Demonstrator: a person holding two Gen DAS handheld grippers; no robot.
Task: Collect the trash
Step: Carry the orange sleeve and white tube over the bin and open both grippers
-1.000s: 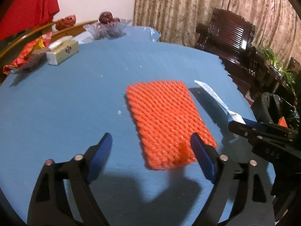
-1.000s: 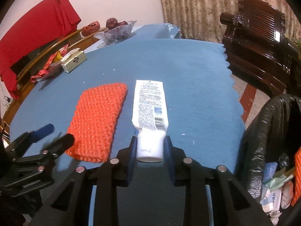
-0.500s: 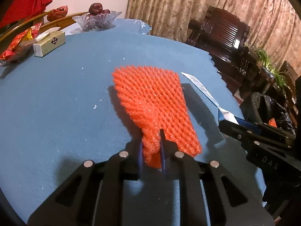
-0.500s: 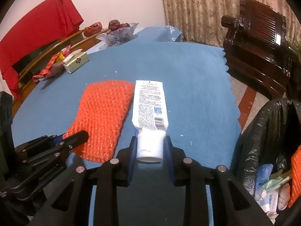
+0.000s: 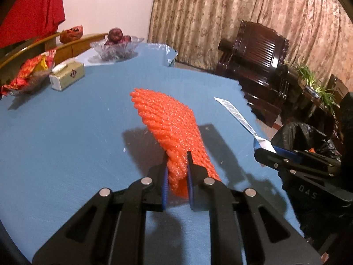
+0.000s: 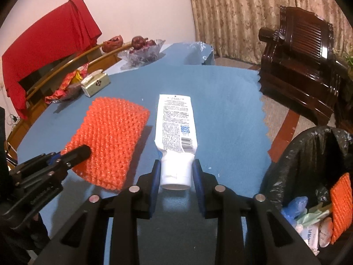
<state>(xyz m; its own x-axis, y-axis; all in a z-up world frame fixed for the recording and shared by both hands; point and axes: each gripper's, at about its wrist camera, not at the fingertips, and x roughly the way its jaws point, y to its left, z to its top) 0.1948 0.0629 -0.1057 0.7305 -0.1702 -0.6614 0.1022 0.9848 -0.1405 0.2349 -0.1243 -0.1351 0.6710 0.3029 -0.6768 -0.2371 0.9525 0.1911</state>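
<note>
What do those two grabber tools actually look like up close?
Both are matte black plastic frames with cut-out slots and silver round bolts. The left gripper and right gripper each have two fingers lined with blue pads. Embossed letters mark the right gripper's side. No cables visible.

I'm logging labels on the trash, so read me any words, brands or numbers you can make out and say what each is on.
"DAS": raised letters on the body of the right gripper, seen from the left wrist.
White tube: dense print, a barcode and a blue code square, all too small to read.
Tissue box: a diamond emblem, no legible words.
Packets in the black trash bag: blurred print, unreadable.
</note>
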